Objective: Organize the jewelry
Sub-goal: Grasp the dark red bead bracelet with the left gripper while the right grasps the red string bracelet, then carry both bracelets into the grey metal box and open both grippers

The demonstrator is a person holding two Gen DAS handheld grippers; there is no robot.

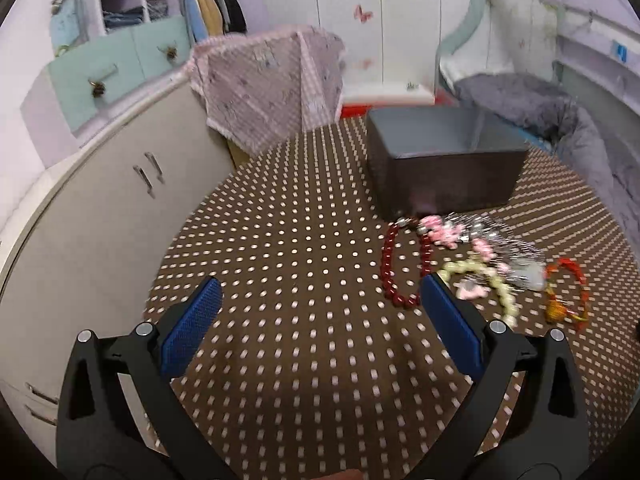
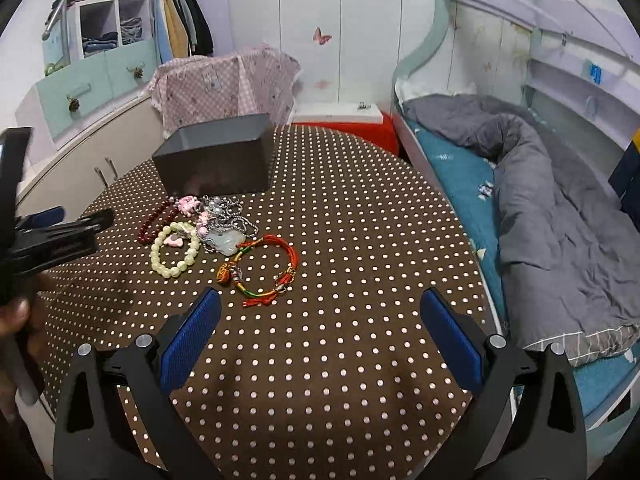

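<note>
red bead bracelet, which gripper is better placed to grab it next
Left. The dark red bead bracelet lies just ahead of the open left gripper, near its right finger. From the right gripper, also open, it sits at the far side of the pile.

Brown polka-dot tablecloth (image 2: 340, 240), grey duvet (image 2: 560, 216) on teal bed, pink checked cover (image 2: 224, 84), cream cabinet (image 1: 100, 216), hanging clothes (image 2: 180, 20)

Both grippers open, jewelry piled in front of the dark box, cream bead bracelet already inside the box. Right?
Not quite. The cream bead bracelet lies on the dotted tablecloth with the other pieces, in front of the dark box, as the right wrist view shows. The left gripper and right gripper are open.
</note>
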